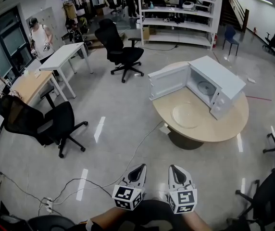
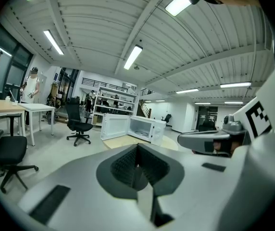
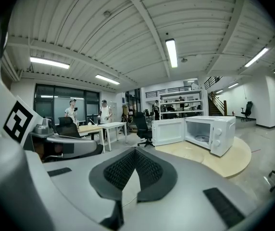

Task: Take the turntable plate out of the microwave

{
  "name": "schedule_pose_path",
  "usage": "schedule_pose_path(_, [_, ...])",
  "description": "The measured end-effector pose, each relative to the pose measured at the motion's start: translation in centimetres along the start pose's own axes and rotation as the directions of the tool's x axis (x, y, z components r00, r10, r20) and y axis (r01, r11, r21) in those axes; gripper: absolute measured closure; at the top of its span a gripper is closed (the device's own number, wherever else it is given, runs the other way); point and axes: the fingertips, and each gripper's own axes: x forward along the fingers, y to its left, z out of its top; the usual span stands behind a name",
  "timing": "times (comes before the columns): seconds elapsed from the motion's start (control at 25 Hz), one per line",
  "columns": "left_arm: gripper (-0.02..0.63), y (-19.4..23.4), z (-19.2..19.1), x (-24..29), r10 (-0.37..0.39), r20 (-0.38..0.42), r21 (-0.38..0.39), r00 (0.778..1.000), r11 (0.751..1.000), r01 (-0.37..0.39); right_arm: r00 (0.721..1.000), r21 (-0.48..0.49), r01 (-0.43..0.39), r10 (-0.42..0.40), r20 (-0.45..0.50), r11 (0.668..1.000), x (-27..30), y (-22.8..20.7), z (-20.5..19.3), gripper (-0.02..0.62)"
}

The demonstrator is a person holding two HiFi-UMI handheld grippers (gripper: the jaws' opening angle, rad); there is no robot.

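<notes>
Inside the open microwave (image 1: 220, 74), the turntable plate (image 1: 206, 87).

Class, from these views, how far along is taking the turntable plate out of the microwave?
Done: the white box microwave has its door open. In hand: nothing; the left claw and right claw are shut, empty, far back from the round wooden table. Left: the round glass turntable plate sits inside, so approaching, gripping and lifting it out remain.
</notes>
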Motion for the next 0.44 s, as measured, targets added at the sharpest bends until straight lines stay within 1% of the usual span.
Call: schedule_pose_path(0.44, [0.56,-0.7,-0.14,-0.26,-0.004,-0.004,0.006,1.0,1.0,0.004,1.0,-0.008,0.006,-0.006,0.003,1.0,-0.75,-0.15,-0.17,0.58])
